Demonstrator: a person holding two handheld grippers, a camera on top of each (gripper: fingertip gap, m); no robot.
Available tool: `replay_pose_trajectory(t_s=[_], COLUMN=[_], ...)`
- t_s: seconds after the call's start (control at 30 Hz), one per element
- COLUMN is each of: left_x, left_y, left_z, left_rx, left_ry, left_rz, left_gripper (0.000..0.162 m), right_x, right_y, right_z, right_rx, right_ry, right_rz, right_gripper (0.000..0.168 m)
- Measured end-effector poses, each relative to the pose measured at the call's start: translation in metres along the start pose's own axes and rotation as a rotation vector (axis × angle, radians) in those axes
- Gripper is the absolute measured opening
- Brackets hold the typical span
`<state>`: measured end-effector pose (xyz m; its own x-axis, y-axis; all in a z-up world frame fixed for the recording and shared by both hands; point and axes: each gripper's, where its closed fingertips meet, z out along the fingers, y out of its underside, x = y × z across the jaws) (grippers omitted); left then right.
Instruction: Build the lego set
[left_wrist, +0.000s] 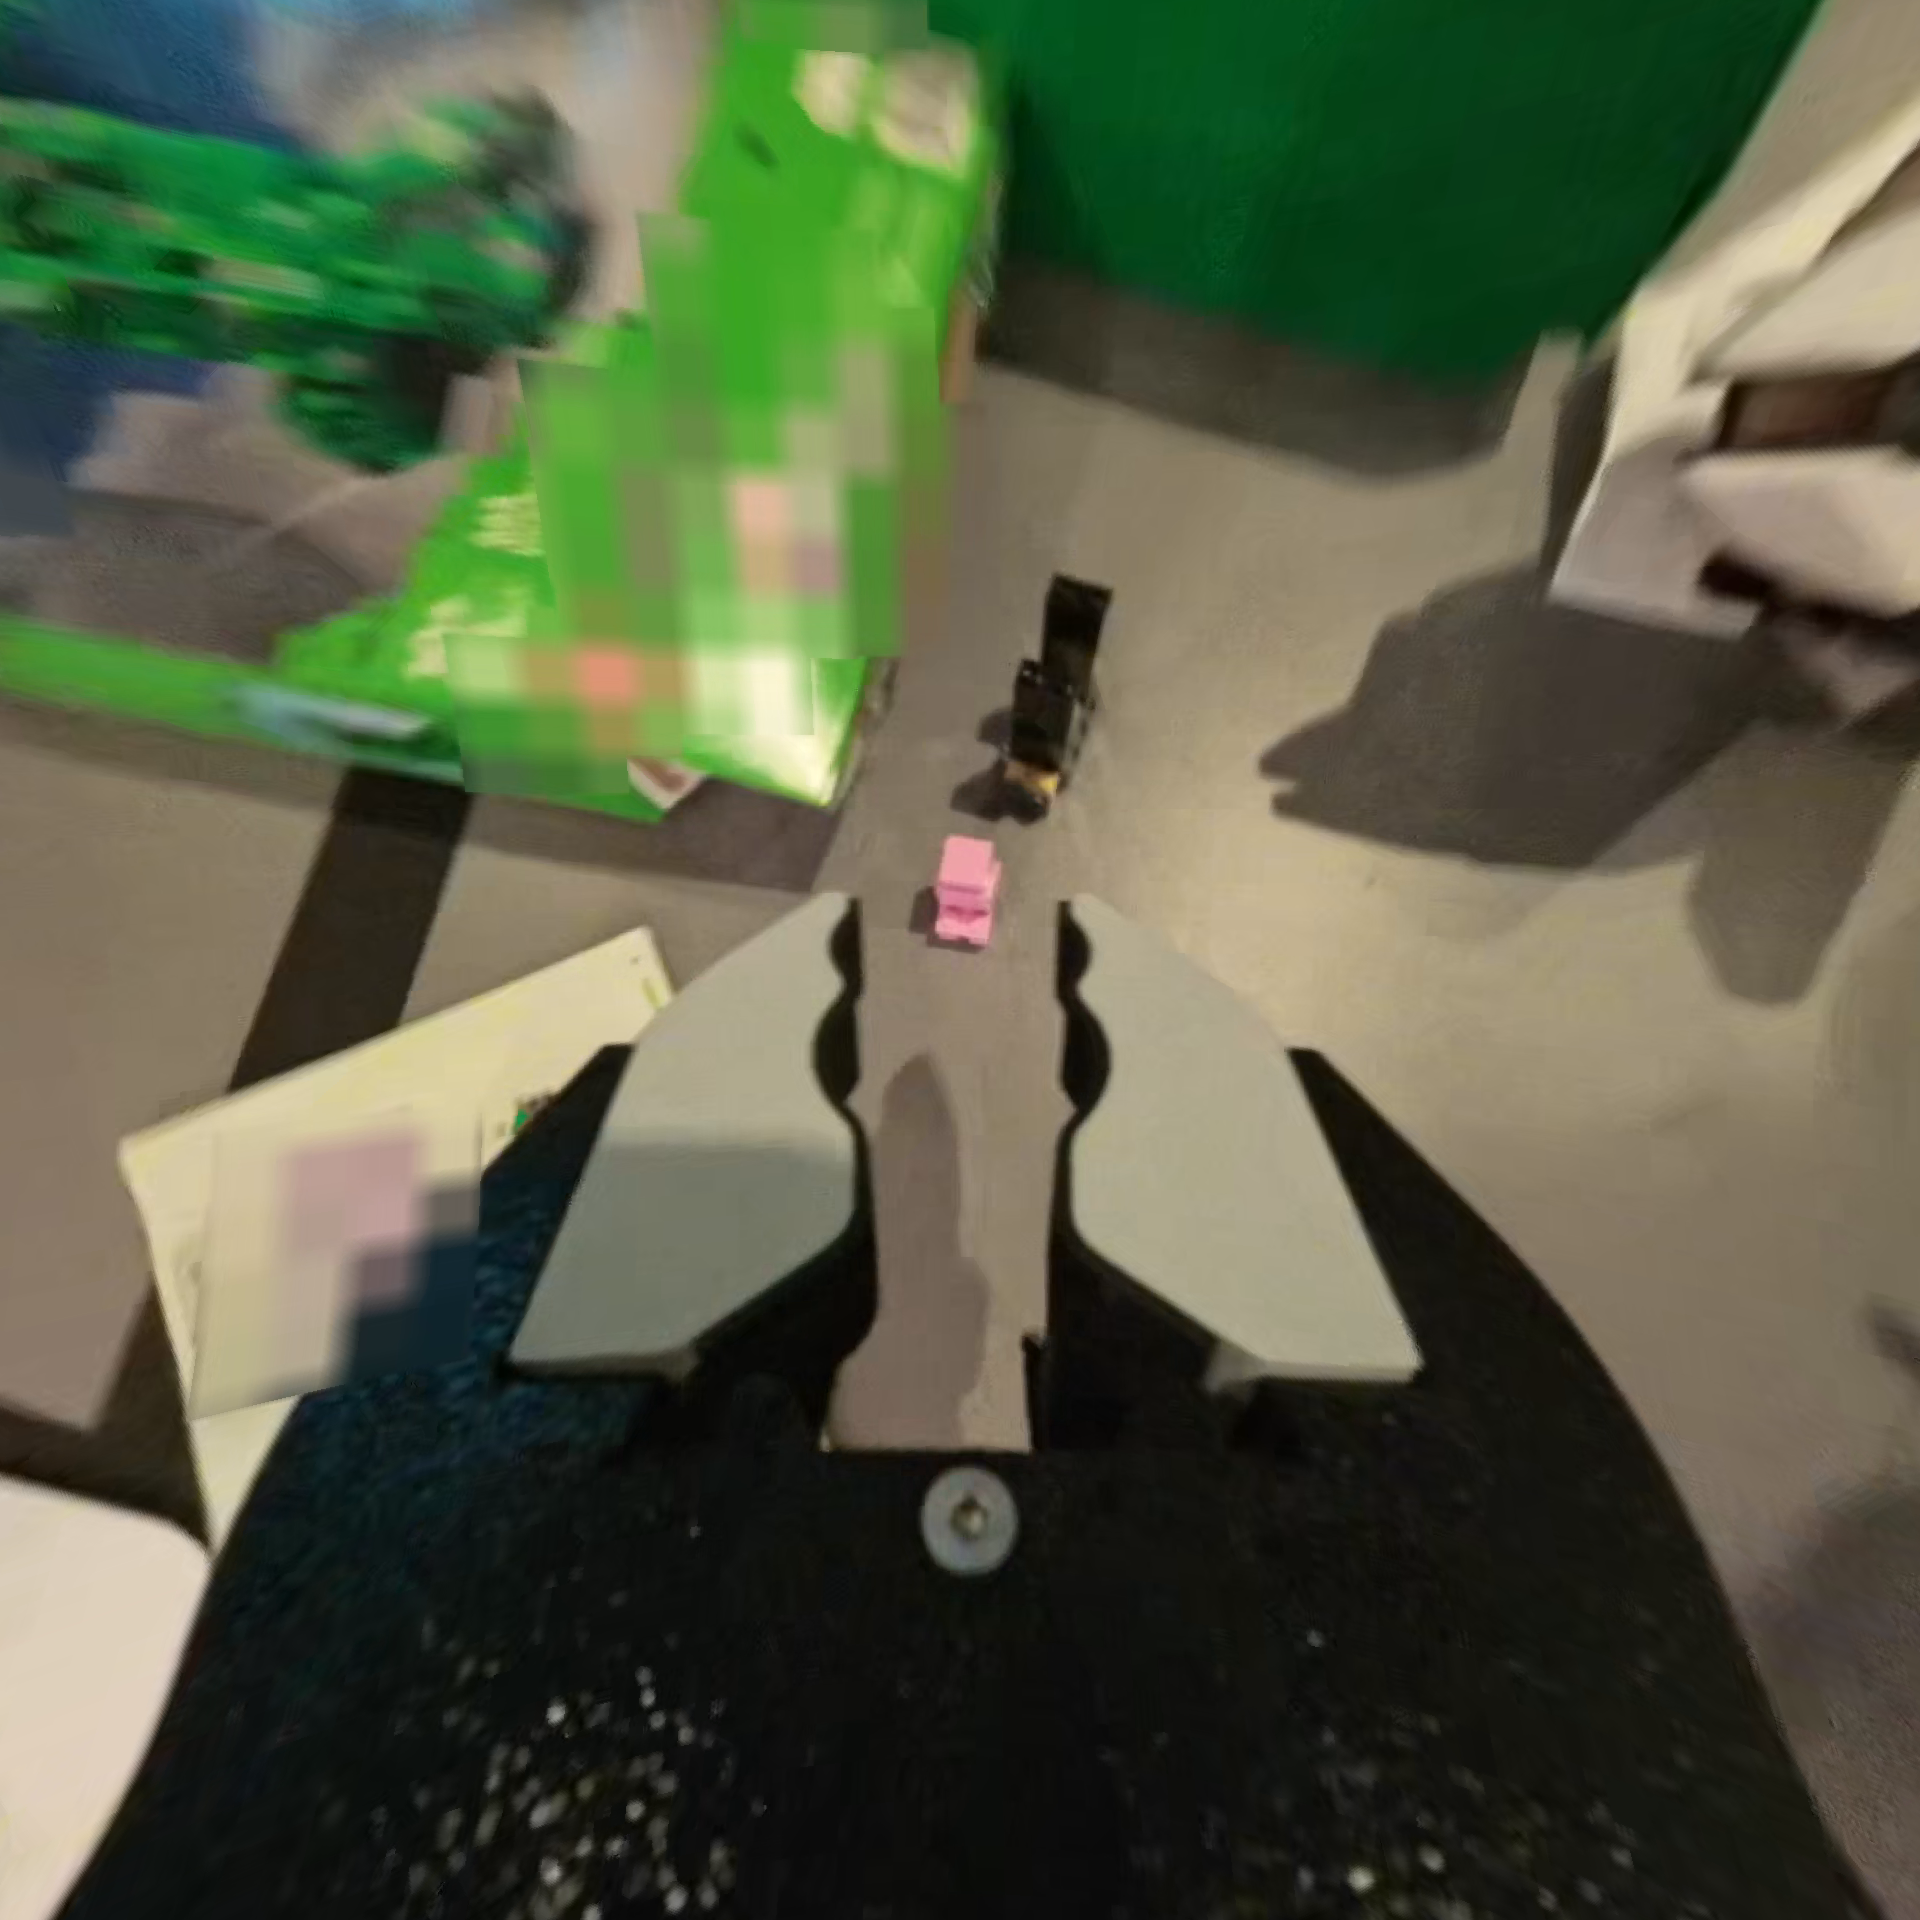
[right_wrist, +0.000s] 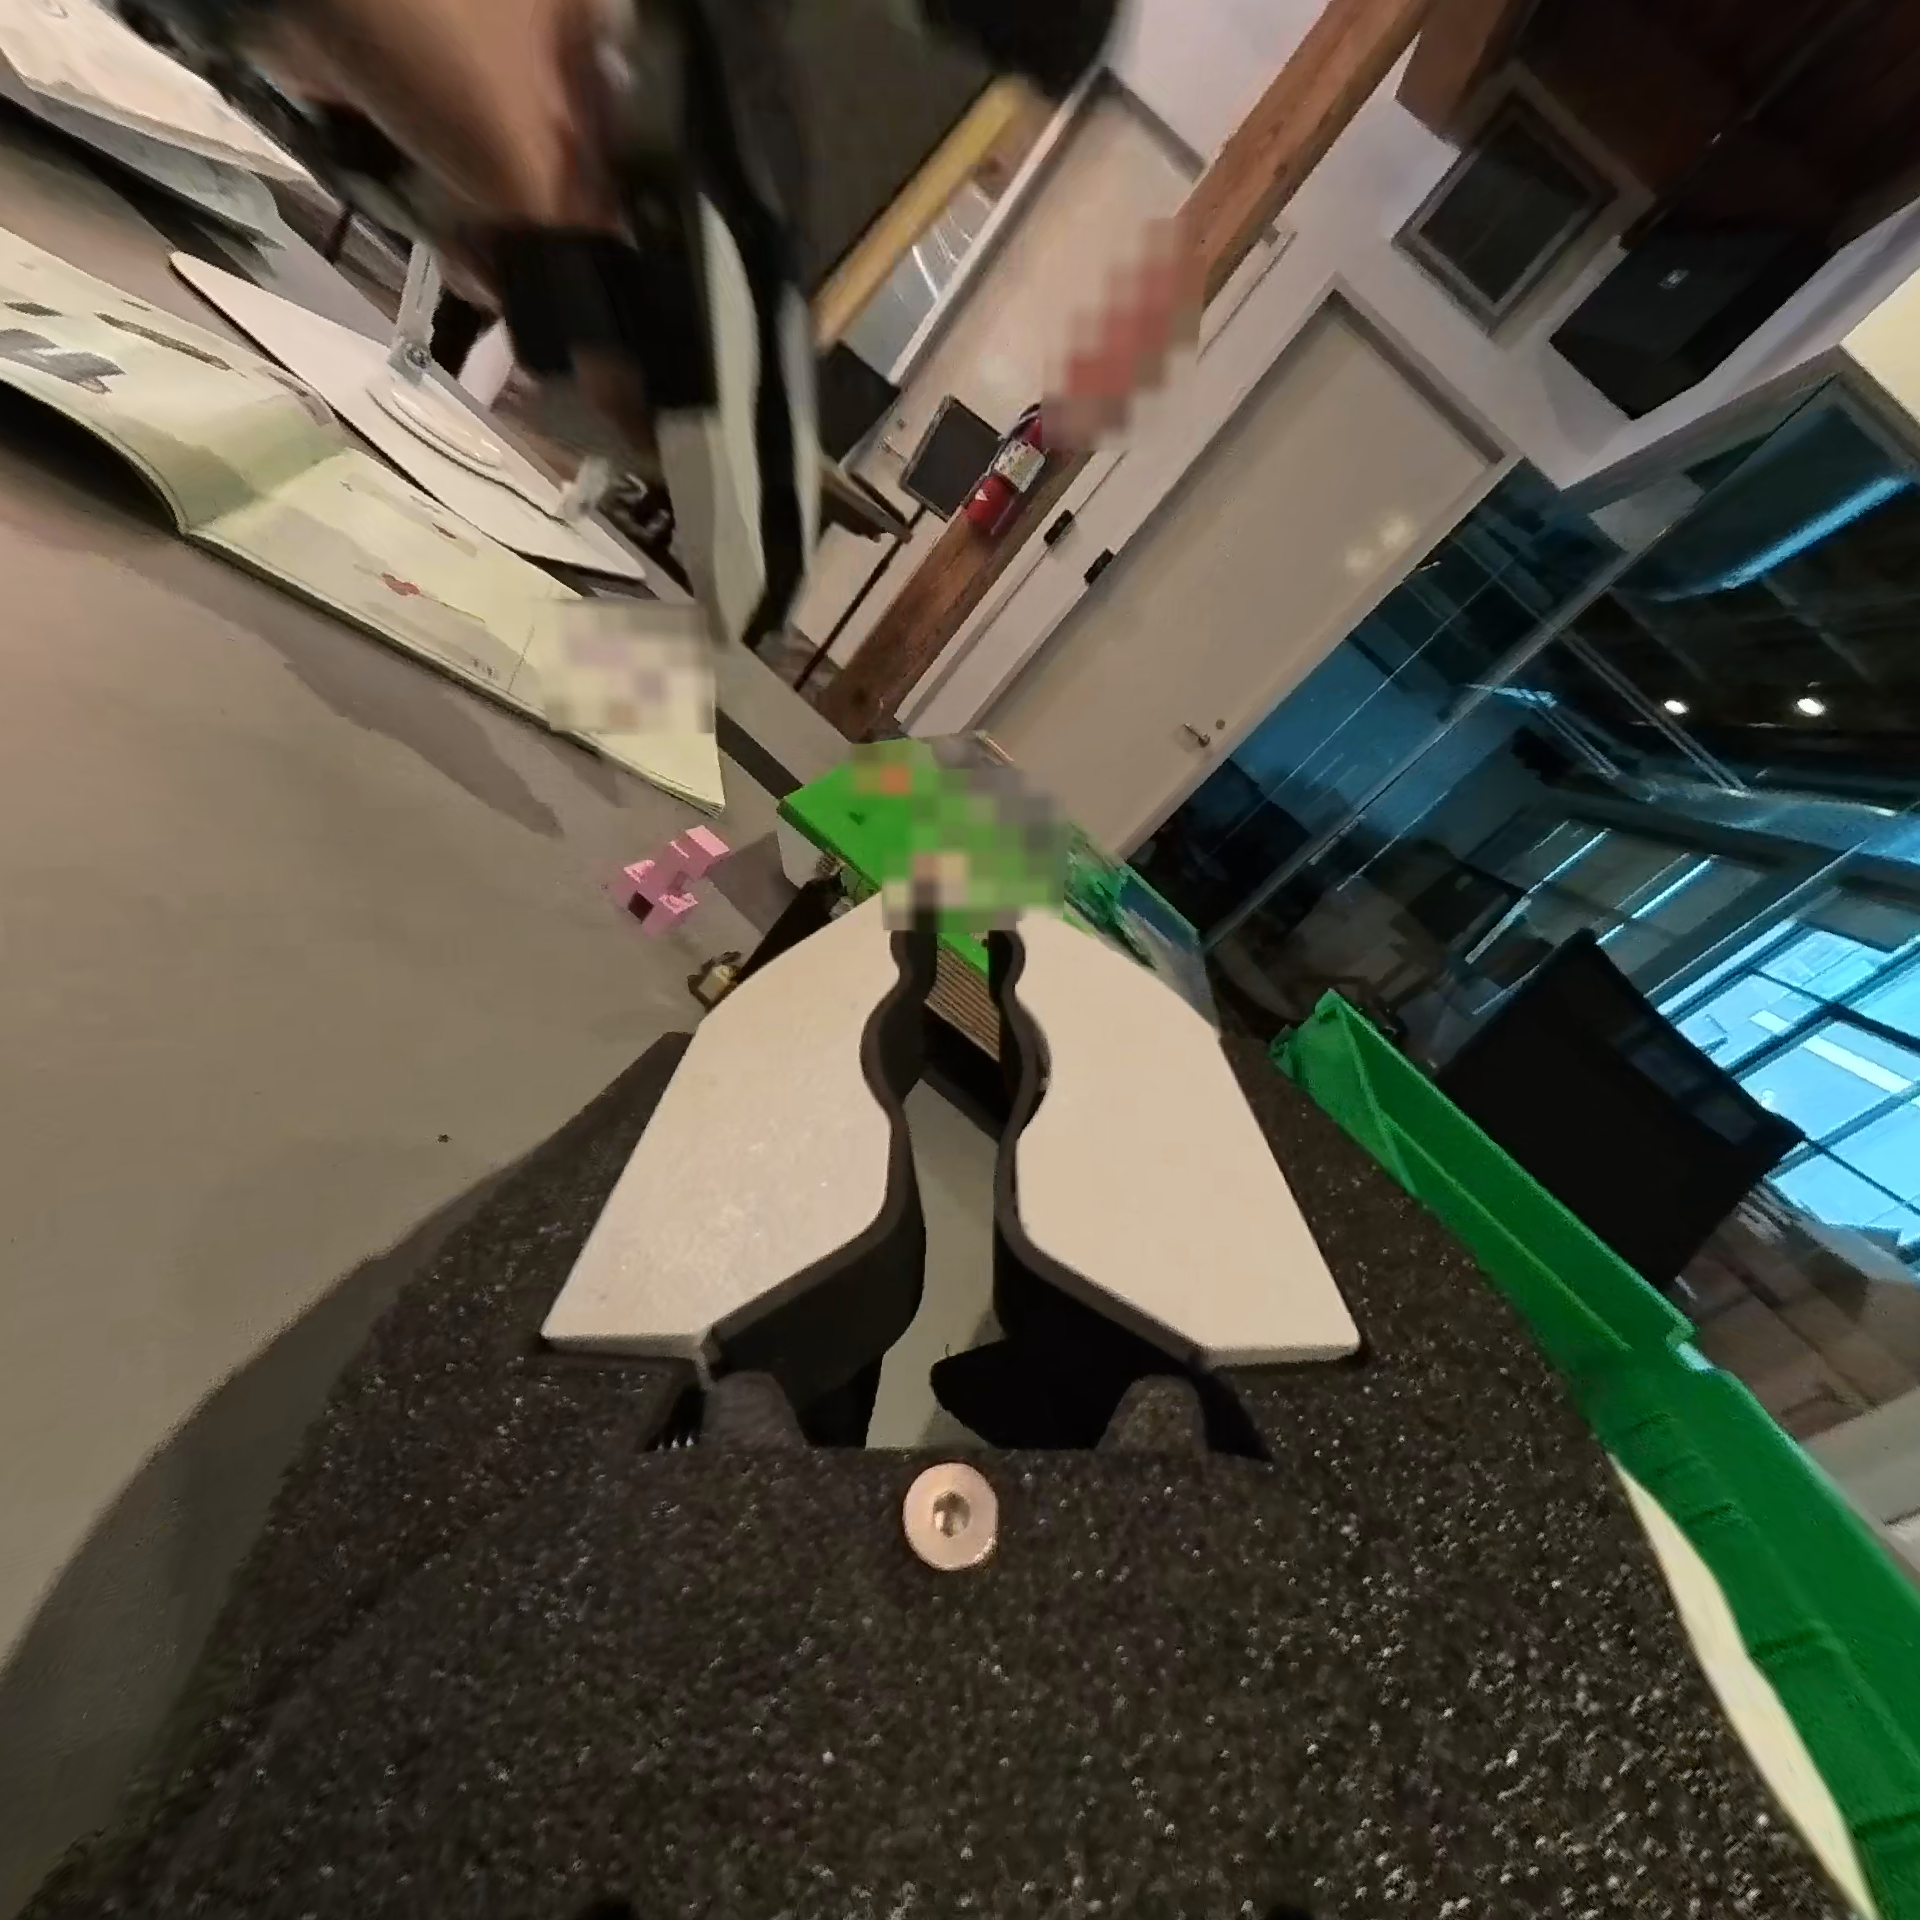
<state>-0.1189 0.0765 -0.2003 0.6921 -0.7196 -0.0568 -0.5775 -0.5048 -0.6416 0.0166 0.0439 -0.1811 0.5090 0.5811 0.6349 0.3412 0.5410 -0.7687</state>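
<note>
Your left tongs (left_wrist: 961, 920) hang released over the grey tabletop (left_wrist: 1299, 1039), with nothing between their tips. The small pink brick pig (left_wrist: 966, 894) stands just ahead of them, and the black brick figure (left_wrist: 1049, 707) stands just beyond it, beside the green cardboard box (left_wrist: 748, 436). Your right tongs (right_wrist: 951, 940) are also parted and empty, tilted, pointing toward the box's end.
</note>
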Motion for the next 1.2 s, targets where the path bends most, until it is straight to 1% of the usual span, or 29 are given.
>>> replay_pose_trajectory(t_s=[0.07,0.1,0.13,0.17,0.3,0.37,0.47,0.57,0.63,0.7,0.83,1.0,1.1,1.2], left_x=[-0.004,-0.004,-0.003,-0.001,0.017,0.019,0.015,0.012,0.013,0.012,0.005,-0.003,-0.007,-0.012], left_y=[0.012,0.024,0.042,0.063,0.140,0.172,0.209,0.235,0.242,0.247,0.262,0.285,0.294,0.304], left_z=[-0.045,-0.067,-0.086,-0.102,-0.147,-0.167,-0.192,-0.200,-0.195,-0.190,-0.187,-0.202,-0.209,-0.216], left_rx=[0.258,0.368,0.448,0.497,0.587,0.597,0.612,0.567,0.538,0.515,0.514,0.493,0.480,0.469], left_ry=[-0.087,-0.137,-0.193,-0.252,-0.504,-0.662,-0.848,-0.956,-0.967,-0.953,-0.944,-1.019,-1.053,-1.084], left_rz=[-0.140,-0.194,-0.235,-0.264,-0.297,-0.290,-0.332,-0.337,-0.306,-0.314,-0.422,-0.503,-0.511,-0.538], left_gripper=[0.004,0.000,0.000,0.000,0.000,0.000,0.000,0.000,0.000,0.000,0.000,0.000,0.000,0.000], right_x=[-0.002,-0.004,-0.007,-0.011,-0.032,-0.054,-0.096,-0.134,-0.153,-0.168,-0.190,-0.216,-0.232,-0.243], right_y=[0.000,0.000,0.000,0.000,-0.005,-0.019,-0.047,-0.073,-0.089,-0.100,-0.114,-0.119,-0.127,-0.139], right_z=[0.001,0.002,0.003,0.005,0.013,0.018,0.027,0.039,0.050,0.065,0.108,0.161,0.180,0.184], right_rx=[0.007,0.011,0.014,0.014,-0.001,0.021,0.056,0.067,0.080,0.075,0.039,0.008,0.024,0.074], right_ry=[-0.014,-0.027,-0.039,-0.050,-0.111,-0.196,-0.328,-0.405,-0.448,-0.473,-0.472,-0.424,-0.431,-0.474], right_rz=[0.036,0.052,0.062,0.065,0.018,0.037,0.088,0.108,0.147,0.194,0.306,0.385,0.393,0.369], right_gripper=[0.008,0.008,0.007,0.006,0.000,0.000,0.000,0.000,0.000,0.000,0.000,0.000,0.000,0.000])
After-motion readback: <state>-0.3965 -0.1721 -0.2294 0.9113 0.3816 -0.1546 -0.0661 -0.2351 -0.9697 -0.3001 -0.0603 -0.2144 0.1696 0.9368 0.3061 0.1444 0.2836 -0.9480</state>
